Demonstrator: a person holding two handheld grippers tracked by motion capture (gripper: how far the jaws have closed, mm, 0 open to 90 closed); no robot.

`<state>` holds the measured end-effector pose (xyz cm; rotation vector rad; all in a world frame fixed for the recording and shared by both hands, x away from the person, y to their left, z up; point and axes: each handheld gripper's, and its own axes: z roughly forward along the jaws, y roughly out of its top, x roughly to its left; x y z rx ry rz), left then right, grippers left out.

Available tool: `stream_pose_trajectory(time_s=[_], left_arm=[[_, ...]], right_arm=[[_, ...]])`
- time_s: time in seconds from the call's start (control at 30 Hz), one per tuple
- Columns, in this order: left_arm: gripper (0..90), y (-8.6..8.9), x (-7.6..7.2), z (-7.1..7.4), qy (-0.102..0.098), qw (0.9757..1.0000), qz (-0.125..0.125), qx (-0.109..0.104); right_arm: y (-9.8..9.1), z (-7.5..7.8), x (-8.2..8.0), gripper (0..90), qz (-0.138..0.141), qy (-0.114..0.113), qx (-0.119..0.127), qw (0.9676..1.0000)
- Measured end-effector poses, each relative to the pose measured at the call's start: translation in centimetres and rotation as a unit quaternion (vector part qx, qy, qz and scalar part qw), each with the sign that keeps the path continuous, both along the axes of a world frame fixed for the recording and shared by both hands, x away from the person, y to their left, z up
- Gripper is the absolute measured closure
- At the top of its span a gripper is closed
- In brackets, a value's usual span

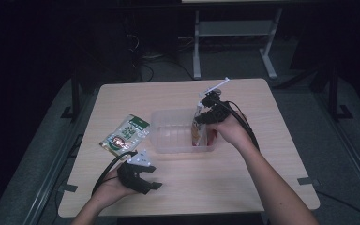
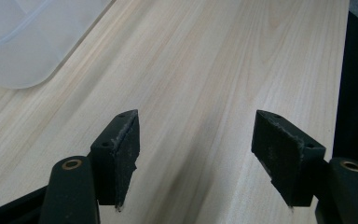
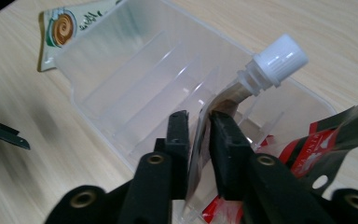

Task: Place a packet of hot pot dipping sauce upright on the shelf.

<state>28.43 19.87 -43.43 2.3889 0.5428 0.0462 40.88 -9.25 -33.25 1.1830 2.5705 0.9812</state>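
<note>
A: Where's the spout pouch (image 3: pixel 223 105) rn?

B: Standing in the clear bin (image 1: pixel 168 136), at its right end, in the last slot by the end wall as far as the right gripper view shows. The bin sits mid table (image 1: pixel 262 154).

A: Which way does it point?

B: Long axis runs near upright in the high view, bottom down in the bin, top up. The white cap (image 3: pixel 279 58) is at the top corner and cants off to one side, up and right in the right gripper view, away from the jaws.

A: Right gripper (image 3: pixel 200 126)?

B: Comes at the pouch from the right side of the bin. Jaws stand close together w/ the pouch's upper edge betw them, just under the spout. One pad looks to touch the foil, but a slim gap shows on the other side, so it's a loose hold, not a firm pinch.

A: Left gripper (image 2: pixel 196 135)?

B: Jaws spread wide, nothing betw them, just bare wood. It rests low near the table's front edge, well apart from the bin; a corner of the bin shows at top left in its view.

A: Anything else?

B: A green snack packet (image 1: pixel 125 136) lies flat just left of the bin. A red pouch (image 3: pixel 321 144) shows at the right in the right gripper view.
</note>
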Motion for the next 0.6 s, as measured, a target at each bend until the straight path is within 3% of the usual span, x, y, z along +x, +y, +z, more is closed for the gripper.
stream_pose_trajectory(time_s=[0.13,0.23,0.3,0.37,0.43,0.6], left_arm=[[32.0,0.0,-0.1,0.0,0.001,0.9999,0.009,-0.01],[32.0,0.2,0.0,0.1,0.001,1.0,0.005,0.0],[32.0,0.1,0.0,0.0,0.001,0.9999,0.013,-0.01],[32.0,0.3,0.1,0.1,-0.001,1.0,0.009,-0.003],[32.0,0.3,-0.1,0.1,0.002,0.9996,0.021,-0.016],[32.4,0.6,0.0,0.3,-0.001,0.9996,0.024,-0.015]], right_arm=[[-0.6,0.7,-0.4,61.2,-0.001,-0.006,0.019,0.9998],[-1.3,1.2,-0.8,51.9,0.002,-0.015,0.034,0.9993],[-1.8,1.7,-1.3,45.7,0.011,-0.025,0.043,0.9987],[-2.3,2.0,-1.8,42.2,0.016,-0.031,0.05,0.9981],[-2.9,2.3,-2.4,39.1,0.021,-0.039,0.058,0.9974],[-4.4,2.3,-4.3,33.0,0.035,-0.064,0.085,0.9937]])
